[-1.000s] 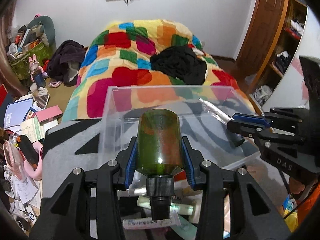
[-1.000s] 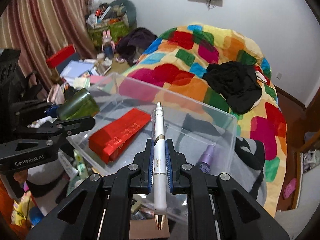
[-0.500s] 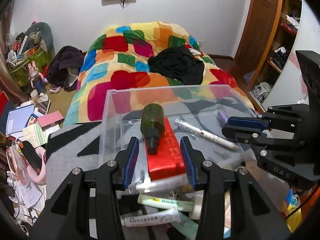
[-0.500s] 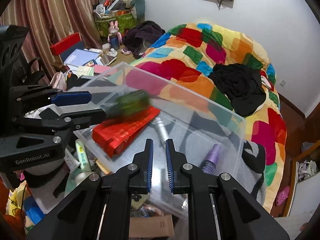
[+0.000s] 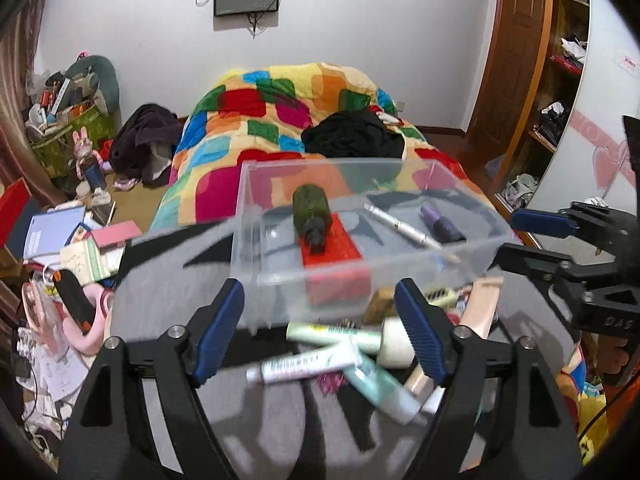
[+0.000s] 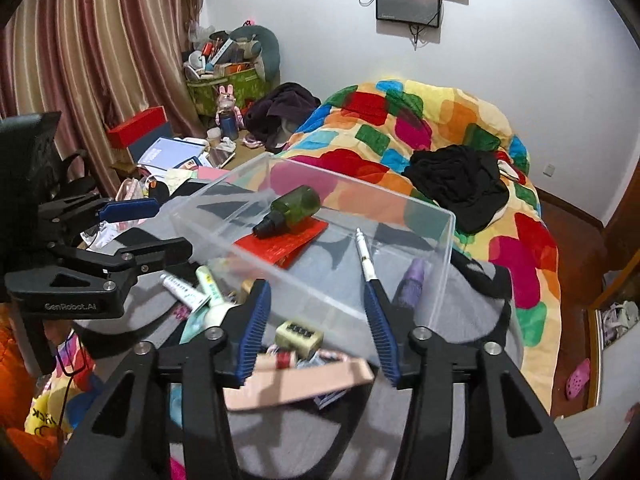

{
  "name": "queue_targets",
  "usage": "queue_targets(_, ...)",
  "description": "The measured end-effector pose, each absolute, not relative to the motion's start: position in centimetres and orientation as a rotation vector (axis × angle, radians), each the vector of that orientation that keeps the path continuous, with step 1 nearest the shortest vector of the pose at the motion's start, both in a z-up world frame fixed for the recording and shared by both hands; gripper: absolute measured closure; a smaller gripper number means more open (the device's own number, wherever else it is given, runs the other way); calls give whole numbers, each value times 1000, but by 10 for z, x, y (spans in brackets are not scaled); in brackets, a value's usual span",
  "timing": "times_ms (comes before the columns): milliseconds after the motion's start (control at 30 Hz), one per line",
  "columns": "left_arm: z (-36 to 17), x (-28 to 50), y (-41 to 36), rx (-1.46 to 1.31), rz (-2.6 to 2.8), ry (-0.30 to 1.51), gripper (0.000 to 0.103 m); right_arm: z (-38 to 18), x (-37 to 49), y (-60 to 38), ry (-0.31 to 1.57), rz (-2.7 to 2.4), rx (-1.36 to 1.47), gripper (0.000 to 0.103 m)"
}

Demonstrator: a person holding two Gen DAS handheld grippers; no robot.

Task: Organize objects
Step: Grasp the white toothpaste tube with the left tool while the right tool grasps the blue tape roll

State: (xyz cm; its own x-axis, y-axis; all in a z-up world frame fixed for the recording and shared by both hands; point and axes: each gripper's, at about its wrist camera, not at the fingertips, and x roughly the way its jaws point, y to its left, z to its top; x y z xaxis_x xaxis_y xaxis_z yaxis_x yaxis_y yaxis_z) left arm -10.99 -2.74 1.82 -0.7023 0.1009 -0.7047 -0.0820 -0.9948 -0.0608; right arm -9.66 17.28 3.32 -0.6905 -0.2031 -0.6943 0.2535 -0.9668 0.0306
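- Left tongs (image 5: 320, 336): spread wide apart, holding nothing, at 6 o'clock of the clear box (image 5: 472, 240).
- Right tongs (image 6: 318, 330): spread apart, holding nothing, at the box's near edge.
- Green bottle (image 5: 310, 214): lying on its side in the box, cap toward the tongs, resting on the red packet (image 5: 336, 246).
- Pen (image 5: 404, 230): lying flat in the box, at 3 o'clock of the bottle.
- Purple bottle (image 5: 438, 222): in the box, beside the pen, toward the 3 o'clock wall.
- Tubes (image 5: 332, 334): loose heap on the grey table (image 5: 160, 280), at 6 o'clock outside the box.
- Quilt (image 5: 280, 108): patchwork, on the bed at 12 o'clock.
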Motion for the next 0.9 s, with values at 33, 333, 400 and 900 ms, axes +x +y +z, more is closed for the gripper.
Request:
queue_targets(33, 14, -106, -30, -1180, 2806, -43, 23, 31, -91, 171, 87, -2668, 1086, 54)
queue_targets(333, -21, -78, -53, -1288, 2792, -1, 23, 6, -56, 152, 40, -2562, 1117, 47)
queue_targets(400, -27, -80, -56, -1304, 2764, 13, 23, 0, -48, 148, 36, -2542, 1123, 45)
queue_targets(900, -50, -125, -39, -1345, 2510, 89, 61, -40, -40, 118, 75, -2455, 1241, 44)
